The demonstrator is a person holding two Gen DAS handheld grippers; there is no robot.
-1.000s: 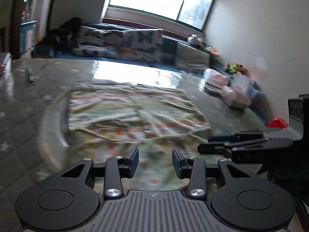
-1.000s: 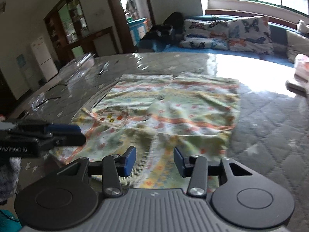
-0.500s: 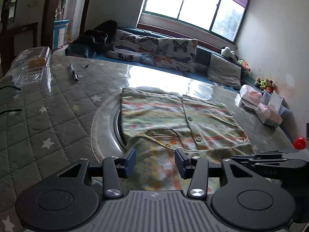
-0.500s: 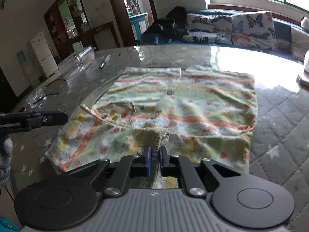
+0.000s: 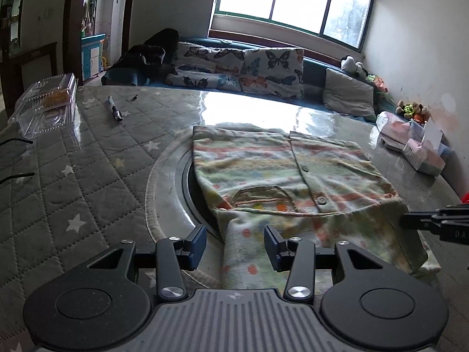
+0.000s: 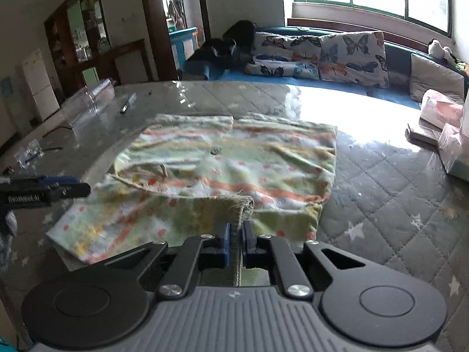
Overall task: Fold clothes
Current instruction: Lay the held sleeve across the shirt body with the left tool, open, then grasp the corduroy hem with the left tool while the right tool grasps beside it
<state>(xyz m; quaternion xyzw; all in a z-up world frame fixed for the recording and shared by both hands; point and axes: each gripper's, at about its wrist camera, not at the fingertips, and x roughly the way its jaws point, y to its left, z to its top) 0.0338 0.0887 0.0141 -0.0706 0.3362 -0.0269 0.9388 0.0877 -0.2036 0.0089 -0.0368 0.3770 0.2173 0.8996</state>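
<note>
A pale green child's garment (image 5: 296, 176) with orange stripes, dots and a button front lies spread on the table (image 5: 88, 176); it also shows in the right wrist view (image 6: 234, 158). My left gripper (image 5: 234, 242) is open, its jaws astride the garment's near left sleeve. My right gripper (image 6: 236, 236) is shut on the ribbed cuff (image 6: 239, 208) of the garment's near sleeve and holds it slightly raised. The right gripper's tips (image 5: 433, 223) reach into the left wrist view at the right edge. The left gripper's tips (image 6: 58, 190) show at the left of the right wrist view.
The table has a grey quilted star-pattern cover and a round inset ring (image 5: 176, 182) under the garment. A clear plastic box (image 5: 47, 102) and a pen (image 5: 115, 108) lie at far left. Pink and white packages (image 5: 410, 143) sit at far right. A cushioned bench (image 5: 249, 70) stands behind.
My right gripper has closed on the sleeve cuff and lifted it slightly. My left gripper has stayed open and shifted left, nearer the left sleeve.
</note>
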